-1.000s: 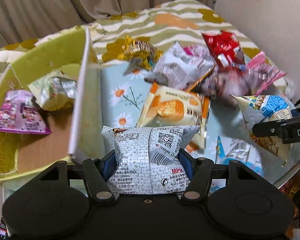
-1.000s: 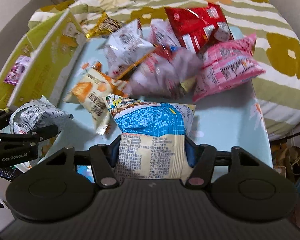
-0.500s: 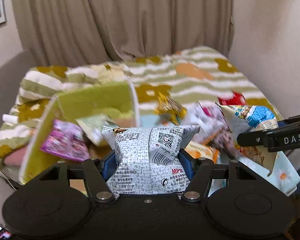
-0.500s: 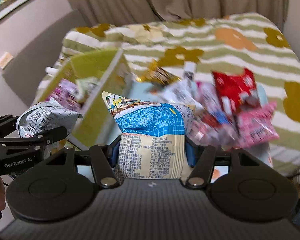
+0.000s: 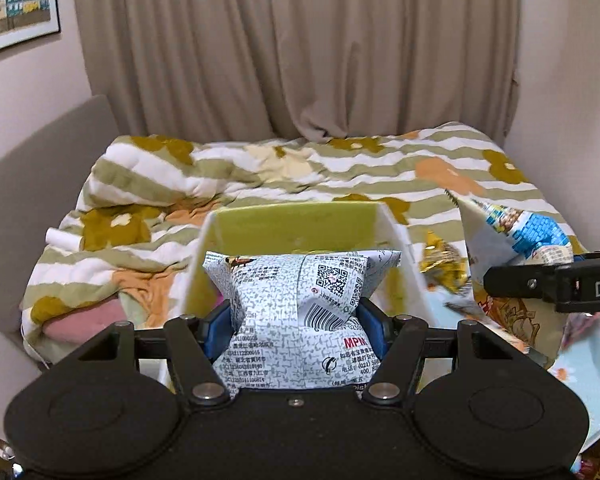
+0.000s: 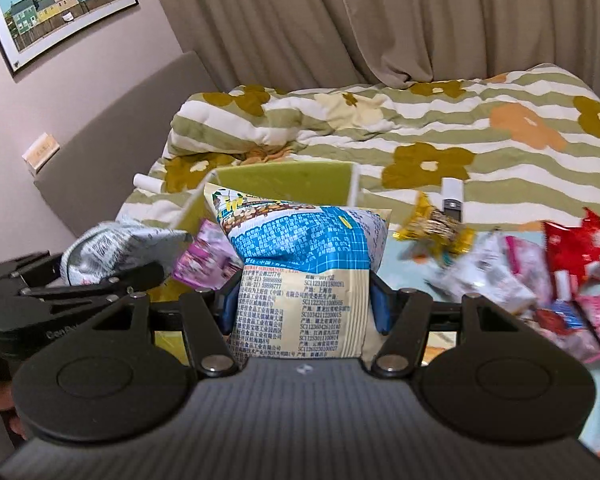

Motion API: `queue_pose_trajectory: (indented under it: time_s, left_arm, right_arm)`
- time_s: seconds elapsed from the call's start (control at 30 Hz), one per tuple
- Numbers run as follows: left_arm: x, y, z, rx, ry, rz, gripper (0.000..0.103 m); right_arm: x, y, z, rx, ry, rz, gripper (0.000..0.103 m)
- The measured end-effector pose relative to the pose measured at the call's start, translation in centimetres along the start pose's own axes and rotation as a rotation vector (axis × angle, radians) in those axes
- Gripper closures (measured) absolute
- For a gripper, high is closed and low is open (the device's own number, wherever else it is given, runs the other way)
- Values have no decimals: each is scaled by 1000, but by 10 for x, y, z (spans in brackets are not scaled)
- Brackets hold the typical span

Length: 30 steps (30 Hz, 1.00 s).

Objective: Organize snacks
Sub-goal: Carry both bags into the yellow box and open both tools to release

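Observation:
My left gripper [image 5: 298, 320] is shut on a white-and-grey printed snack bag [image 5: 300, 300] and holds it in front of the open green cardboard box [image 5: 296, 226]. My right gripper [image 6: 302, 304] is shut on a blue-and-cream snack bag [image 6: 304, 264], also held up before the box [image 6: 284, 180]. The right gripper's bag shows at the right of the left wrist view [image 5: 512, 248]. The left gripper's bag shows at the left of the right wrist view [image 6: 112, 246]. A purple snack pack [image 6: 204, 256] lies in the box.
Loose snacks lie on a light blue floral table [image 6: 400, 264] at the right: a gold pack [image 6: 434, 226], a white bag [image 6: 484, 268], a red bag [image 6: 576, 248], pink bags [image 6: 592, 320]. Behind are a striped flowered quilt [image 6: 460, 128], beige curtains and a grey headboard.
Both grippers have lifted and tilted up with their bags and swung left toward the green box. The snack pile has dropped to the right edge of view.

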State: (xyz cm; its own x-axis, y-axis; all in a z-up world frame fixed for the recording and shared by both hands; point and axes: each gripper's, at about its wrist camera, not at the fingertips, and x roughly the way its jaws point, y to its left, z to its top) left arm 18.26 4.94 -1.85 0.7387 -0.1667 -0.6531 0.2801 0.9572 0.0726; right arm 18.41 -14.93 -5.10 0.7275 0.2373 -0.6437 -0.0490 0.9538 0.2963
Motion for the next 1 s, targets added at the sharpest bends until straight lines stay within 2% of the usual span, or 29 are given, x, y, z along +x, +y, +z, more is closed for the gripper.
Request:
queue_pose_trajectory:
  time_s: [0.1, 0.27, 0.3, 0.37, 0.47, 0.6, 0.83, 1.0]
  left_arm:
    - [19, 22, -1, -10, 28, -10, 34]
    - [51, 37, -10, 11, 78, -35, 31]
    - [57, 37, -14, 29, 90, -37, 20]
    - [61, 36, -20, 58, 96, -28, 4]
    - [62, 42, -30, 53, 91, -56, 3]
    - [58, 57, -33, -20, 101, -75, 3]
    - [35, 77, -27, -65, 49, 0, 3]
    - [30, 79, -26, -51, 28, 58, 2]
  right_arm:
    - [21, 19, 2, 7, 13, -18, 28]
    - [51, 42, -4, 4, 22, -86, 27]
    - [57, 44, -5, 8, 28, -97, 27]
    - [66, 47, -7, 18, 43, -113, 27]
    - [75, 49, -10, 23, 59, -133, 27]
    - [82, 52, -9, 4, 78, -139, 27]
    - [94, 57, -2, 22, 101, -78, 27]
    - [109, 62, -4, 12, 133, -59, 27]
